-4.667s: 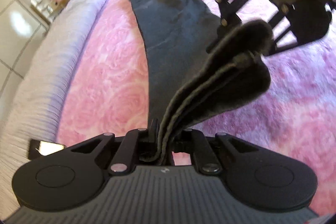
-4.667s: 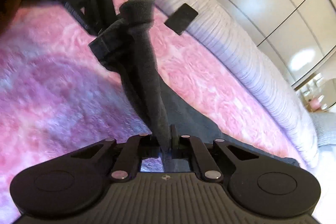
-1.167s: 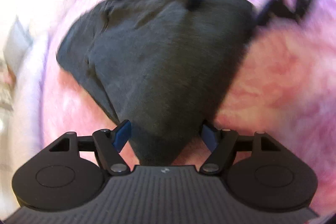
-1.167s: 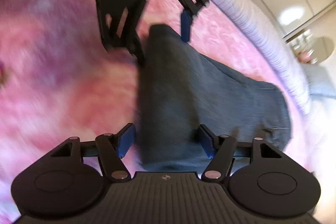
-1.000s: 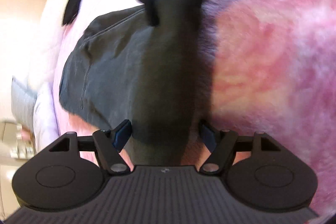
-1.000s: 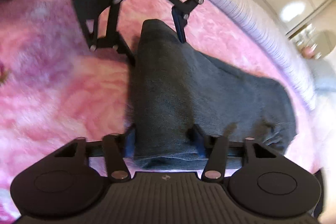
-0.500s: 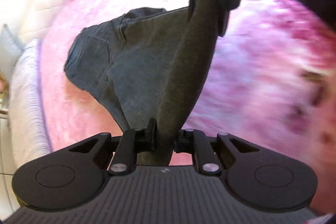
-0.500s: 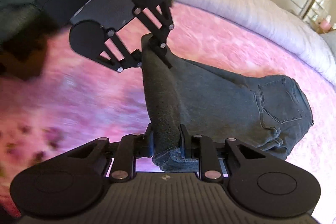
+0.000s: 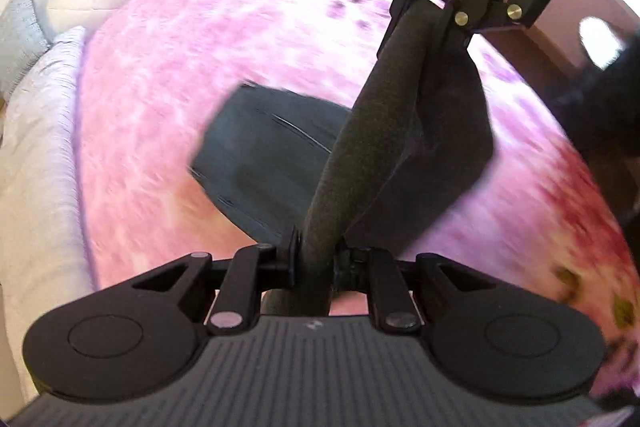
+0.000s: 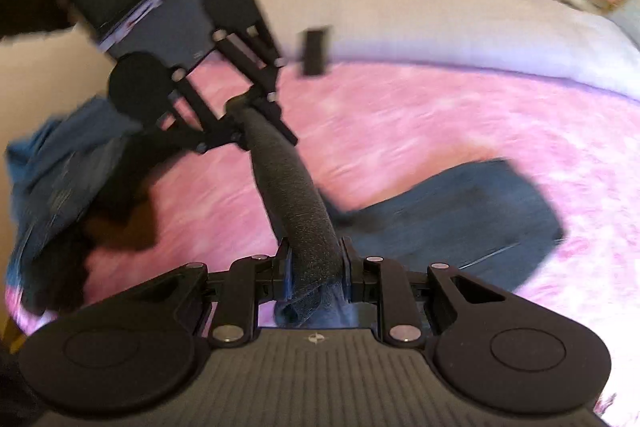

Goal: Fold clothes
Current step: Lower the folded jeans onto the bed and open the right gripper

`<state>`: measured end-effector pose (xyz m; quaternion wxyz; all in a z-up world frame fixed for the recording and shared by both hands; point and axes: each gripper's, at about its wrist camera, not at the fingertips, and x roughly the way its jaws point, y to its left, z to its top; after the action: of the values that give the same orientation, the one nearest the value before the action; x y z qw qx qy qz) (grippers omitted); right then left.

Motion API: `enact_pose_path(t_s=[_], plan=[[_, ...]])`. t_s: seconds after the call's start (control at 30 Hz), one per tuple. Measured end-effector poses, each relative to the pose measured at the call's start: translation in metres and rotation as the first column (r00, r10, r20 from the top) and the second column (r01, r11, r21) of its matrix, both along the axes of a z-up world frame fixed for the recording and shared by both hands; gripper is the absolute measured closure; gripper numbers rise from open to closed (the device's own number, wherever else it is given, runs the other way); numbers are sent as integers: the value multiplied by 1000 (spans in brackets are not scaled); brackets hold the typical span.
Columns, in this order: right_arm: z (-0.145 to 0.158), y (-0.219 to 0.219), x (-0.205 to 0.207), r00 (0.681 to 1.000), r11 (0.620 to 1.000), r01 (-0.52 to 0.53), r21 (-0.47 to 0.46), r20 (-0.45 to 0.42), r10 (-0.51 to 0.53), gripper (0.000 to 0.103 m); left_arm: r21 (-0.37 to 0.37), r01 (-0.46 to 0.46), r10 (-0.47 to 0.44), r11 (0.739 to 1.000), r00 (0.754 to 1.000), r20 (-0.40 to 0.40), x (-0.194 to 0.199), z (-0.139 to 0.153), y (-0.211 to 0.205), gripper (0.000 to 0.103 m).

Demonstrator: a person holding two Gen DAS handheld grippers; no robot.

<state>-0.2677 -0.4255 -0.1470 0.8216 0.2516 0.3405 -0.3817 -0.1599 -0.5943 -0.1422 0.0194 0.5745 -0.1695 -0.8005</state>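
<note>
Bedroom, mid-fold: my left gripper [image 9: 316,259] is clamped tight on one end of a bunched edge of the dark jeans [image 9: 360,147], the denim squeezed into a thick roll between its jaws. My right gripper [image 10: 314,263] pinches the other end of that same roll, jaws nearly closed with cloth bulging out behind them.

The held edge runs as a taut rope straight from one pair of jaws to the other, so its long axis lies along the line between my two hands. Each gripper faces the other across it, and neither is nearer.

Beyond and below the jaws, the rest of the jeans hangs down from that edge, and the far part lies flat on the pink blanket [image 9: 168,67], off to the left in the left wrist view and to the right in the right wrist view. By my reading, the fold turns on carrying the raised edge over toward that flat part.

Farther off, a blue garment [image 10: 52,179] lies heaped near the bed's edge, and a white quilt [image 10: 440,23] borders the blanket.
</note>
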Motion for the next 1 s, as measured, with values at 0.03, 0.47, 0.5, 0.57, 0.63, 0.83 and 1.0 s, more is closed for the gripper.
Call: enact_pose_path(t_s=[0.03,0.47,0.5,0.57,0.63,0.83,1.0], plan=[[0,-19,-19,1000,1000,19,0,15,-19,82,0,-10,10,1000,1000,6,-20,-3,-16,90],[-128,-247,-203,957,943,145,298,198,-210,78,152,-291,264,945,949,175,-171,-143,-203,77],[-143,-259,-211,945,928,182,325,203,-256,76,159,-321,293,933,939,181,-172,-153,-210,72],[-168,-274,-223,921,896,257,362,188,-340,72,182,-386,358,904,918,170,-168,-167,-223,61],[-184,-275,-230,906,874,307,375,167,-390,58,221,-436,416,872,899,133,-156,-163,-229,60],[-188,-232,-248,796,786,413,460,238,-557,50,336,-593,622,732,782,24,-100,-134,-238,46],[-191,-216,-225,753,757,395,521,290,-591,50,399,-638,694,659,720,4,-84,-138,-239,46]])
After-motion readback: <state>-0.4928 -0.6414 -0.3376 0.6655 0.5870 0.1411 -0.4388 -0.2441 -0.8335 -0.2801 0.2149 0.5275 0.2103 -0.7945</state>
